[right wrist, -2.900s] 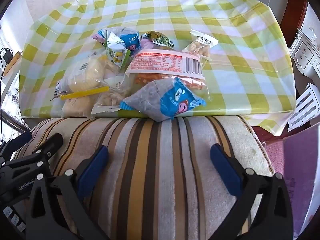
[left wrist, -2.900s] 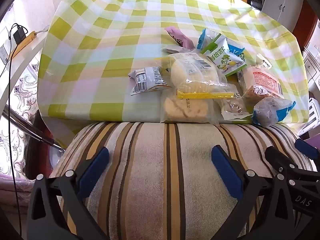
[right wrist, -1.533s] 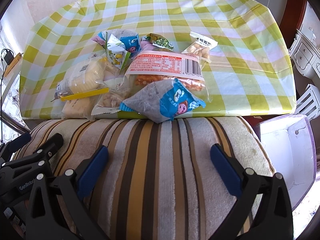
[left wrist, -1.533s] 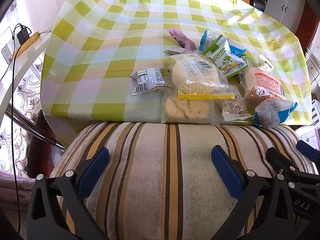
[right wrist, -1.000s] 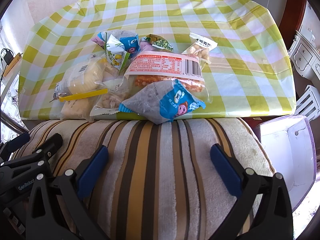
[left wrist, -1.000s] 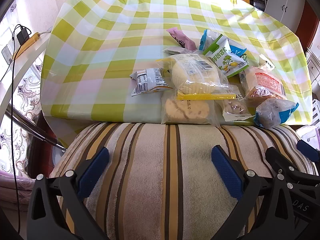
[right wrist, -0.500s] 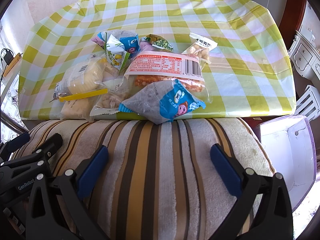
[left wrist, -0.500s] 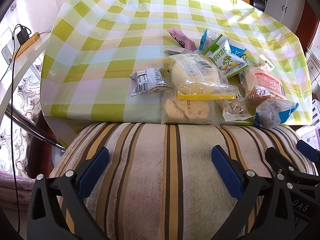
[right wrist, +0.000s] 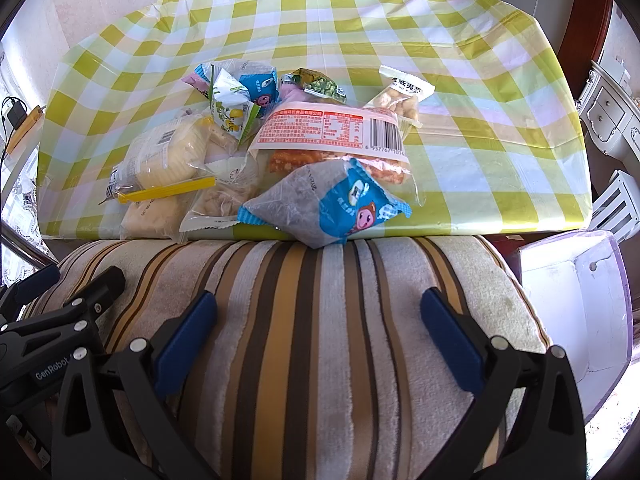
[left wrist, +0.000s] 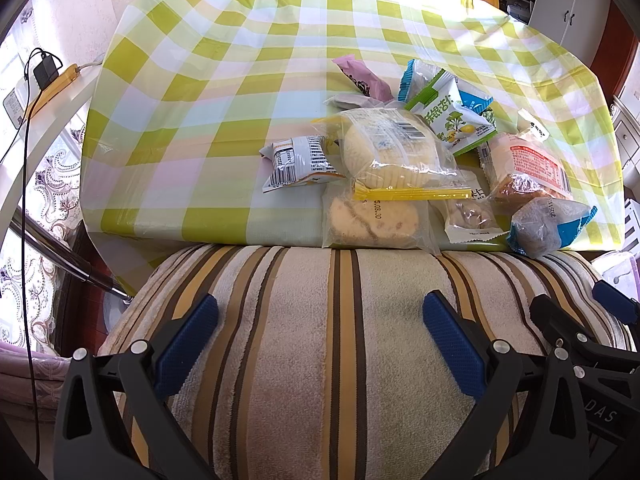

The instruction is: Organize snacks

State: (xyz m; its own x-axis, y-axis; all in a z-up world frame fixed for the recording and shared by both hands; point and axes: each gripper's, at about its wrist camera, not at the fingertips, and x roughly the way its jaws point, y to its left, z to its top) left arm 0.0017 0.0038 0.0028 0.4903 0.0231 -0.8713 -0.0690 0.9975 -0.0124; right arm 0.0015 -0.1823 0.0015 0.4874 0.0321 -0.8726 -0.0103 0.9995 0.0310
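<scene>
Several snack packets lie piled near the front edge of a green-and-white checked table (left wrist: pixel 208 92). Among them are a clear bag of pale bread with a yellow clip (left wrist: pixel 394 152), a barcode-printed packet (left wrist: pixel 298 162), a green ginkgo packet (left wrist: pixel 452 116), a red-labelled bag (right wrist: pixel 332 132) and a blue-and-grey packet (right wrist: pixel 328 204) at the edge. My left gripper (left wrist: pixel 320 332) and right gripper (right wrist: pixel 320 330) both stand open and empty, low over a striped cushion (left wrist: pixel 340 340), well short of the pile.
A white box with a purple rim (right wrist: pixel 576 300) sits on the floor at the right of the cushion. A white sill with a plugged-in cable (left wrist: pixel 44 76) runs along the table's left side. White cabinets (right wrist: pixel 612 116) stand at the right.
Both views shifted slightly early on, bringing the white box into the right wrist view. For the last second nothing has moved.
</scene>
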